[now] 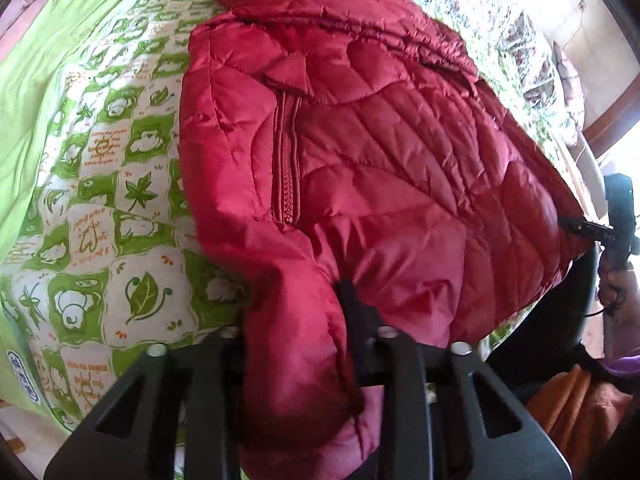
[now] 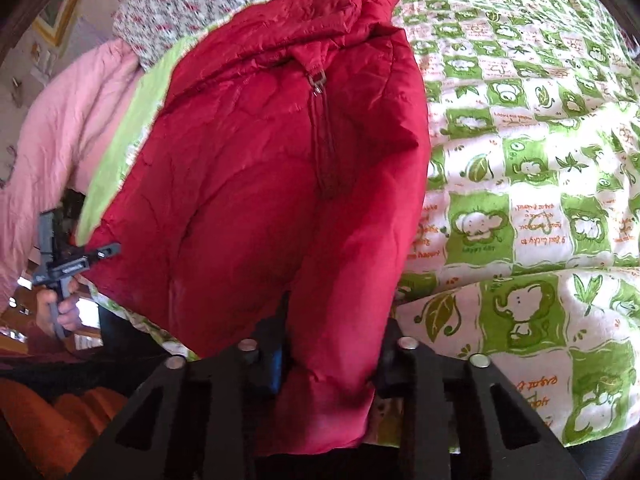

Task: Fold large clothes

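Jacket on the bed, gripped at both near corners.

Red and quilted, it lay spread over the green-and-white quilt, zip done up. Left claw was nearly closed, pinching a bunched fold of red fabric; right claw was likewise clamped on the hem. A pink blanket lay heaped beside the bed.

Both views ride on the handheld tools and look steeply down along their own black fingers, very close to the red quilted puffer jacket on the bed's green-and-white leaf-print quilt. The left wrist view takes the jacket from one hem corner, the right wrist view from the other. Both share its zip, and each catches the opposite tool at its frame edge.
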Available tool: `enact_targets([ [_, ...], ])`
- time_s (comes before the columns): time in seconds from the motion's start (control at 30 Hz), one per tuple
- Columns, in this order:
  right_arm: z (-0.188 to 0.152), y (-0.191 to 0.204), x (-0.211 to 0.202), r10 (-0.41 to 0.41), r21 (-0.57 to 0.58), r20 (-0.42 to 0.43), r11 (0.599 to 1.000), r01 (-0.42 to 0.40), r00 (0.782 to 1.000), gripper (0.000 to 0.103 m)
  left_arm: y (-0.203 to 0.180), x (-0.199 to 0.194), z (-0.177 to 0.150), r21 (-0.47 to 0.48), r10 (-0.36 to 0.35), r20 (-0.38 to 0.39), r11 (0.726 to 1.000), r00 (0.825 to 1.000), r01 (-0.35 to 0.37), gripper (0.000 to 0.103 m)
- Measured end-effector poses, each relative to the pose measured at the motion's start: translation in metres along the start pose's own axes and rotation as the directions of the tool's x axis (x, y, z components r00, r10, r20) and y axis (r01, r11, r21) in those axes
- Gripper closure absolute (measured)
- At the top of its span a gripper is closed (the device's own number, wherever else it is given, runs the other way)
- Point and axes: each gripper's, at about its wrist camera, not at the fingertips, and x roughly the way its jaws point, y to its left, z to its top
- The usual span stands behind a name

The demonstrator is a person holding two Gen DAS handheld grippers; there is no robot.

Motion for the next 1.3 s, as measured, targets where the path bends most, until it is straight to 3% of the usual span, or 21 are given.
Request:
enact_targets([
  [0.2, 0.007, 0.000, -0.024, 0.134, 0.018, 0.105, 0.990, -0.136, 0.985, 0.082, -0.013, -0.028, 0.008, 0.025, -0.024, 0.121, 0.999, 0.992, 0.021, 0.087],
  [0.43, 0.020, 0.005, -0.042, 0.193, -0.004, 0.199, 0.981, -0.196, 0.961, 0.083, -0.024, -0.051, 0.021, 0.047, -0.033, 0.216, 0.999, 0.976, 0.024, 0.087],
  [0.87, 0.033, 0.006, -0.059, 0.213, -0.012, 0.290, 0.976, -0.219, 0.933, 0.083, -0.027, -0.073, 0.040, 0.037, -0.060, 0.320, 0.998, 0.945, 0.051, 0.087],
  [1.3, 0.040, 0.005, -0.067, 0.221, -0.022, 0.337, 0.974, -0.227, 0.915, 0.083, -0.027, -0.081, 0.049, 0.028, -0.068, 0.369, 0.998, 0.927, 0.062, 0.087],
])
